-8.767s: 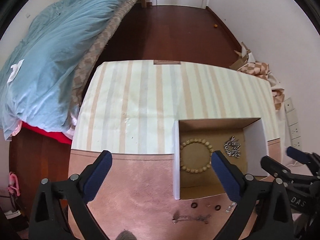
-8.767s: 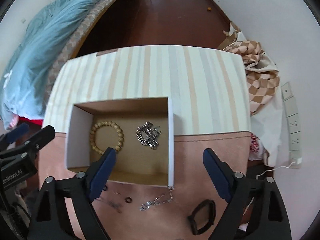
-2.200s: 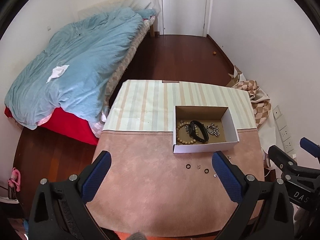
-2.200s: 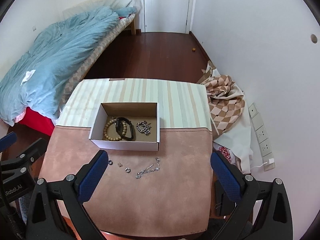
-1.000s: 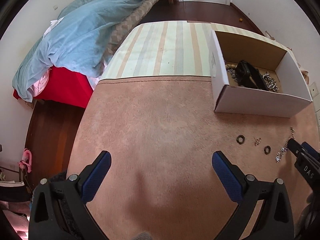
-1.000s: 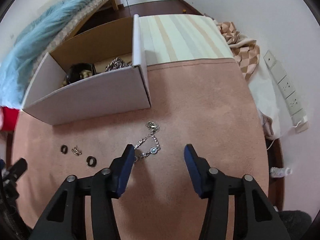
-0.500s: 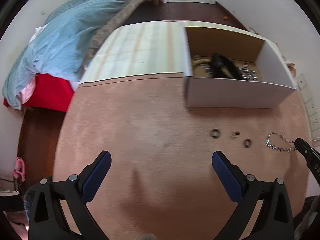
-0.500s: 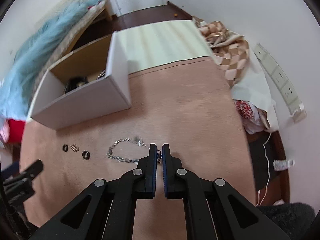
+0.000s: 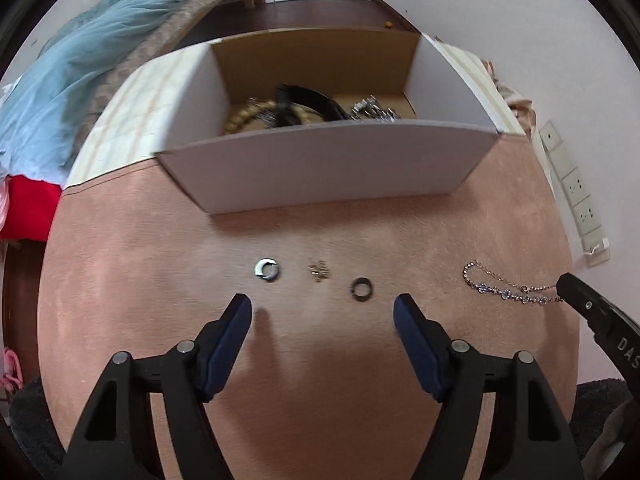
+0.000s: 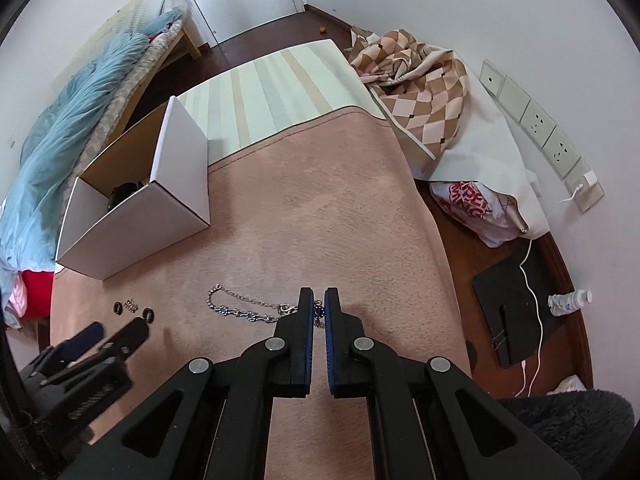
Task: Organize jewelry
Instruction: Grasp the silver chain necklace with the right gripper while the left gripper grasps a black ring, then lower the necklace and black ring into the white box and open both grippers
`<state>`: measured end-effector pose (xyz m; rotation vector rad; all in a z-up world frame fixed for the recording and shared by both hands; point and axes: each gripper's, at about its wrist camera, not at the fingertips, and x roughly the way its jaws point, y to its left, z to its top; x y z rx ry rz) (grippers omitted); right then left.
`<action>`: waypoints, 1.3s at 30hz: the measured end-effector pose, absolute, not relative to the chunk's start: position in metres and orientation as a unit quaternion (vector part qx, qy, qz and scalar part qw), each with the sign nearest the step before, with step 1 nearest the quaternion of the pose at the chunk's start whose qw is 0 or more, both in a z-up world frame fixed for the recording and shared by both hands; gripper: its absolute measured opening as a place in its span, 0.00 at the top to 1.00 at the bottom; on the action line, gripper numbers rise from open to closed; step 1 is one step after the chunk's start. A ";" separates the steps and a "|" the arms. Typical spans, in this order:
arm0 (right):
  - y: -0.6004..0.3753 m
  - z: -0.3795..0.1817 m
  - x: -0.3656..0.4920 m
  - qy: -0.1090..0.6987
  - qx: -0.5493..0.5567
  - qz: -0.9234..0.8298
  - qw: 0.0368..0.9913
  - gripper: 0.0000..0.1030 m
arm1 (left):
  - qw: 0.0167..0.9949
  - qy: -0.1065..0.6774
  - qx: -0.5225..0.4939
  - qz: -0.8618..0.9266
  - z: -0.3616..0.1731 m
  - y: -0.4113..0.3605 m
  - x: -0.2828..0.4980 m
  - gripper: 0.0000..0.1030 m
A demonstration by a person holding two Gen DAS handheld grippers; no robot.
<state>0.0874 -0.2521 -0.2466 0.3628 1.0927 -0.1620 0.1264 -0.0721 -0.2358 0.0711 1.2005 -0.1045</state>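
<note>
Left wrist view: the left gripper (image 9: 322, 312) hovered low over the table (image 9: 132, 264), jaws wide apart and empty, aimed at the row of small pieces just ahead of it: a silver ring (image 9: 267, 269), a tiny gold piece (image 9: 319, 271) of uncertain kind, and a dark ring (image 9: 361, 289). All three lay on the pink cloth, apart from one another, a little short of the white box (image 9: 320, 168). Its spread likely suited a pick from that row. Inside the box sat a bead bracelet (image 9: 244, 118), a black band (image 9: 308, 102) and a silver chain (image 9: 372, 112), blurred. The crystal chain (image 9: 508, 286) lay stretched out to the right, its far end meeting the tip of the right gripper (image 9: 570, 284).

Right wrist view: the right gripper (image 10: 319, 300) was pressed down to the cloth, jaws nearly closed with only a thin slit between, pinching one end of the crystal chain (image 10: 244, 308) at a blue stone. The rest trailed flat toward the left. Gripping an end probably lets it hang free for the lift into the white box (image 10: 132, 216), which stood well off to the left. The left gripper (image 10: 108, 330) showed at the lower left.
</note>
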 end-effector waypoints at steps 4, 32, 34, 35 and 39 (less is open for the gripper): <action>-0.254 -0.247 0.088 0.516 0.172 -0.077 0.836 0.95 | 0.826 0.559 0.053 -0.049 -0.241 -0.082 0.128 0.50; -0.230 -0.118 0.105 0.430 0.185 0.030 0.883 0.95 | 0.851 0.509 0.004 -0.127 -0.143 -0.054 0.127 0.91; -0.222 -0.098 0.118 0.418 0.178 0.051 0.889 0.95 | 0.858 0.499 0.000 -0.125 -0.126 -0.046 0.138 0.91; -0.219 -0.092 0.124 0.416 0.174 0.057 0.891 0.95 | 0.860 0.495 -0.001 -0.123 -0.120 -0.041 0.145 0.91; -0.201 -0.079 0.162 0.417 0.150 0.079 0.893 0.95 | 0.867 0.486 0.001 -0.112 -0.104 -0.025 0.179 0.91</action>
